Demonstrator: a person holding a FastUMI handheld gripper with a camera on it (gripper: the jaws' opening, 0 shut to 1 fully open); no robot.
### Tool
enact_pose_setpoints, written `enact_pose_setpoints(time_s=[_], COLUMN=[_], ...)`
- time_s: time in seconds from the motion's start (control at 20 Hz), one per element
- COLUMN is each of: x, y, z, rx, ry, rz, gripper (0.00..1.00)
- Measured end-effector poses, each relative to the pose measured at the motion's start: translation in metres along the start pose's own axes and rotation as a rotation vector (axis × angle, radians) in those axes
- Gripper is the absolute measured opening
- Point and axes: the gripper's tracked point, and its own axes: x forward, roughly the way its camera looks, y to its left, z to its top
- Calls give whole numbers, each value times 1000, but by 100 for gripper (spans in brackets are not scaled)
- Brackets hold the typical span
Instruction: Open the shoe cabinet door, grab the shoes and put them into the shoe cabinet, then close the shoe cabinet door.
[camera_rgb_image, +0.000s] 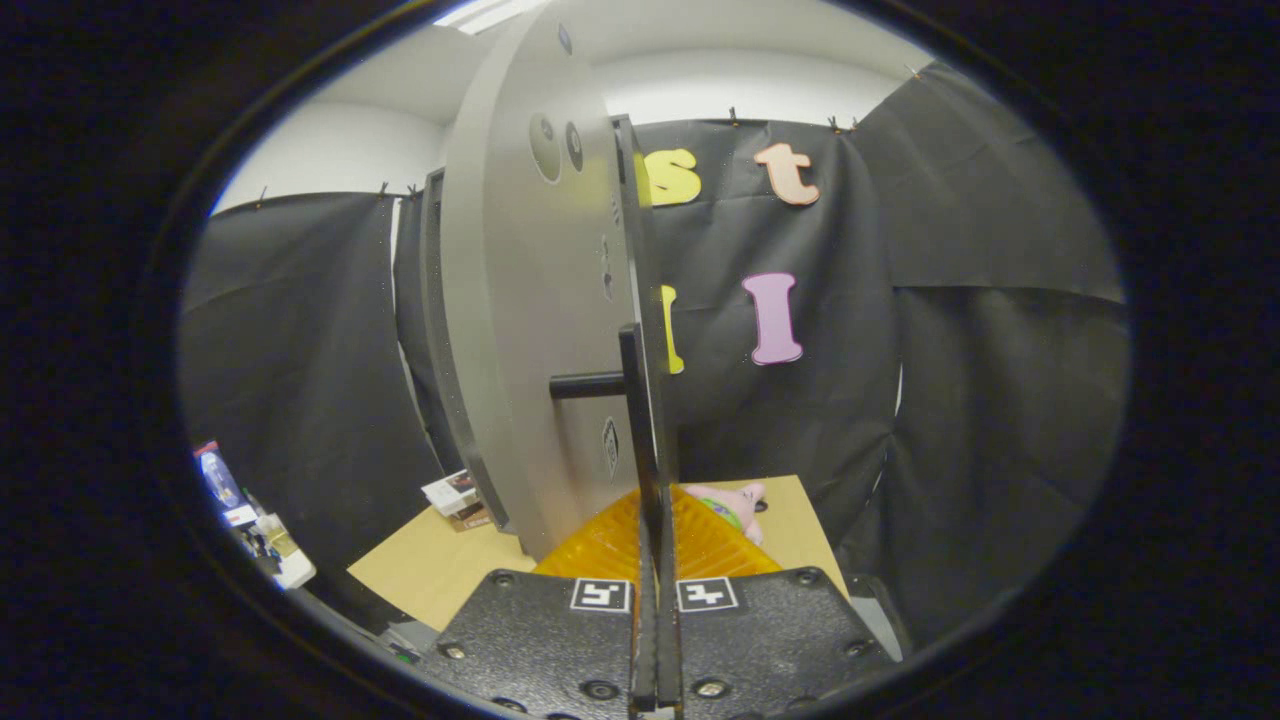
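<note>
The claw (655, 560) is seen clamped on the thin edge of the open shoe cabinet door (530, 330), whose long axis rises straight up ahead of the fingers, with its handle (588, 384) jutting left and the counter (440, 565) below.

- The shoe cabinet door (520, 330) is a pale grey panel, swung open and seen nearly edge-on, rising tall just ahead of the tongs (657, 560).
- Its dark front edge (640, 330) runs upright, in line with the narrow gap between the two fingers; whether they press on it cannot be told.
- A short dark peg-like handle (588, 385) juts sideways from the grey face about halfway up.
- Round fittings (556, 146) sit near the door's top.
- The dark cabinet body (432, 300) stands behind the door, on the counter (440, 560).
</note>
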Motion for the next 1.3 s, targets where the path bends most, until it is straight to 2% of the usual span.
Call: enact_pose_setpoints(time_s=[0.2, 0.3, 0.35, 0.55, 0.75, 0.8, 1.0, 1.3], x=[-18, -38, -51, -102, -132, -131, -116, -34], y=[0, -4, -6, 5, 46, 58, 122, 173], z=[-3, 0, 4, 4, -6, -16, -64, -178], rx=[30, 18, 5, -21, -68, -82, -94, -90], ry=[8, -13, -34, -104, -140, -133, -78, 52], rz=[-58, -121, -161, -302, -364, -365, -282, -149], gripper=[7, 10, 16, 59, 94, 100, 100, 100])
